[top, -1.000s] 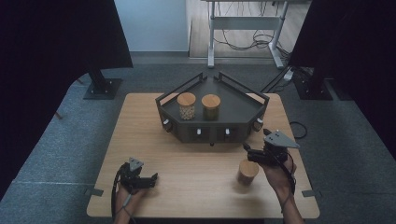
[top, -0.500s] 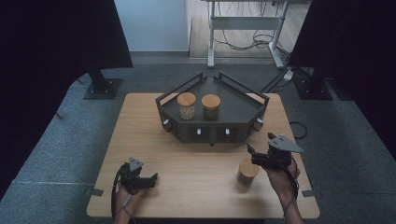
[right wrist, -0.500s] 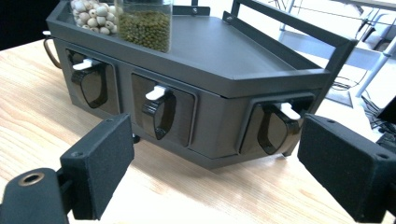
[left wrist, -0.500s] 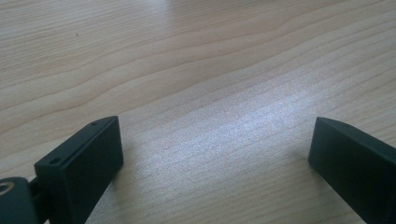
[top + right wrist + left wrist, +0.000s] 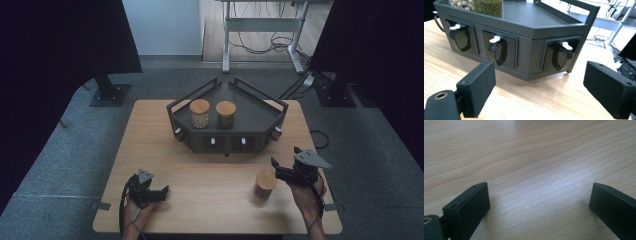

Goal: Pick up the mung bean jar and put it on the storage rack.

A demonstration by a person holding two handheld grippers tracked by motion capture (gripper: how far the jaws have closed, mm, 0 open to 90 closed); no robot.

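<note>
A dark grey dispenser stand [image 5: 260,117] sits at the back middle of the table and carries two wooden-lidded jars [image 5: 200,112] [image 5: 226,114]. A third wooden-lidded jar [image 5: 265,184] stands on the table near the front right. My right gripper [image 5: 275,169] hovers just right of and above this jar, open, with nothing between its jaws. In the right gripper view my right gripper [image 5: 539,72] faces the stand's front wall [image 5: 529,53] with its white levers [image 5: 496,38]. My left gripper [image 5: 164,192] rests low at the front left, and my left gripper [image 5: 539,192] is open over bare wood.
The wooden table [image 5: 150,145] has free room left and front of the stand. Dark curtains hang at both sides. A metal desk frame [image 5: 260,35] and cables [image 5: 315,137] lie beyond the table on the grey floor.
My right gripper has sunk a little and drifted toward the near right, away from the stand. The jar on the table and my left gripper have stayed put.
</note>
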